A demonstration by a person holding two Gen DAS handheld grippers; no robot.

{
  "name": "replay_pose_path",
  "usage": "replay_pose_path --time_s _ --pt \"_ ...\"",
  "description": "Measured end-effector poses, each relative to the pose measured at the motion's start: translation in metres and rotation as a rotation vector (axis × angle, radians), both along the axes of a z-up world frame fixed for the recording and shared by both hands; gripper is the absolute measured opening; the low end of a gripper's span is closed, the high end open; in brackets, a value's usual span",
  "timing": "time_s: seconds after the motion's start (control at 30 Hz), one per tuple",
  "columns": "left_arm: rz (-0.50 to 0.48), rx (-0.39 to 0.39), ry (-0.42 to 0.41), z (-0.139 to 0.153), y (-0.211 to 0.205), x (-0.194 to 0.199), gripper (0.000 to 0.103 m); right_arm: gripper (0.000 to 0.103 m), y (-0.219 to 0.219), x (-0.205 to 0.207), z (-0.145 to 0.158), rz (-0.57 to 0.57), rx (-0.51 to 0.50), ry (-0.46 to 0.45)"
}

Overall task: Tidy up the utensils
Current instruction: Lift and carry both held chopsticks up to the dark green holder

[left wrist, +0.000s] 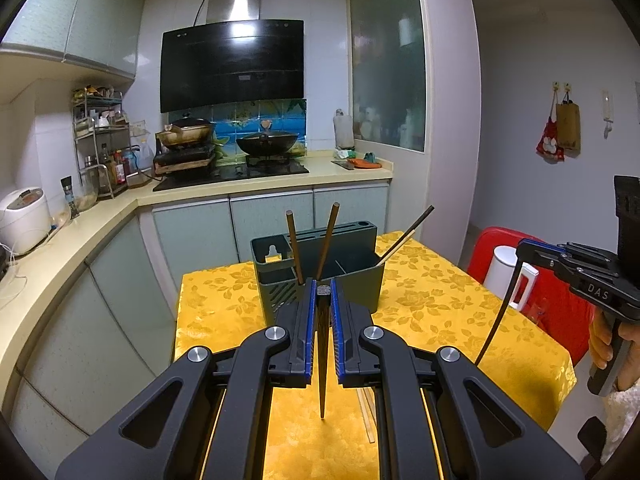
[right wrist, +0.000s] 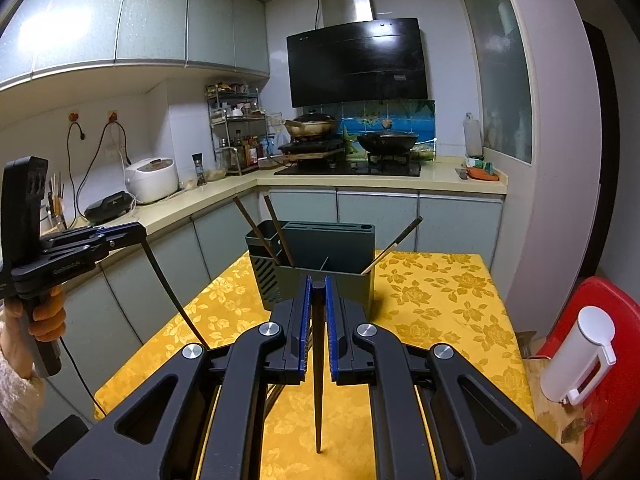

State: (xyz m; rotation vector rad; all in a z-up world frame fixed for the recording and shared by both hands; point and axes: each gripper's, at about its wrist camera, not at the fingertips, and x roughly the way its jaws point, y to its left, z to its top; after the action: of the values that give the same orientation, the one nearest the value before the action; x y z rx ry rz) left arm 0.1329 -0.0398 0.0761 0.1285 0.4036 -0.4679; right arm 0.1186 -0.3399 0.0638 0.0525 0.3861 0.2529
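Table (left wrist: 440,300) in yellow cloth, grey holder (left wrist: 320,276) at its far edge with three chopsticks (left wrist: 294,246) inside, bare cloth this side of holder, left gripper (left wrist: 323,292) clamped on brown chopstick (left wrist: 322,360), right gripper (right wrist: 318,292) clamped on black chopstick (right wrist: 318,380), loose chopsticks (left wrist: 368,412) on cloth nearer than holder.

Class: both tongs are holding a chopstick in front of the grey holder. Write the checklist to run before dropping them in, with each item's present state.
1. Left tongs shut on a dark chopstick: ok.
2. Right tongs shut on a black chopstick: ok.
3. Each chopstick hangs tip down: ok.
4. Utensil holder upright on the yellow tablecloth: ok.
5. Tips already over a compartment: not ok.
6. Room inside beside the standing chopsticks: cannot tell.
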Motion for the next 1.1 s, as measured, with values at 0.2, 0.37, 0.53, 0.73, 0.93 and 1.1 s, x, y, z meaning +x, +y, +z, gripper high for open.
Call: replay_pose_path --time_s 0.2,0.37,0.53,0.73,0.93,1.1 --pt "0.000 -0.007 0.003 0.007 -0.001 0.010 0.007 0.008 -0.008 0.009 0.012 -0.007 0.027 -0.020" --pt "-0.022 -0.010 -0.008 0.022 -0.012 0.017 0.007 0.008 -0.009 0.019 0.027 -0.013 0.017 -0.047" --pt "-0.044 -0.028 -0.022 0.039 -0.025 0.028 0.007 0.008 -0.011 0.030 0.043 -0.017 0.015 -0.081" --pt "-0.059 -0.059 -0.050 0.066 -0.046 0.045 0.007 0.008 -0.015 0.050 0.060 -0.019 0.028 -0.116" --pt "-0.039 -0.103 -0.060 0.081 -0.062 0.067 0.007 0.008 -0.020 0.071 0.074 -0.019 0.041 -0.150" --pt "-0.013 -0.127 -0.057 0.084 -0.073 0.086 0.007 0.008 -0.019 0.092 0.083 -0.019 0.038 -0.166"
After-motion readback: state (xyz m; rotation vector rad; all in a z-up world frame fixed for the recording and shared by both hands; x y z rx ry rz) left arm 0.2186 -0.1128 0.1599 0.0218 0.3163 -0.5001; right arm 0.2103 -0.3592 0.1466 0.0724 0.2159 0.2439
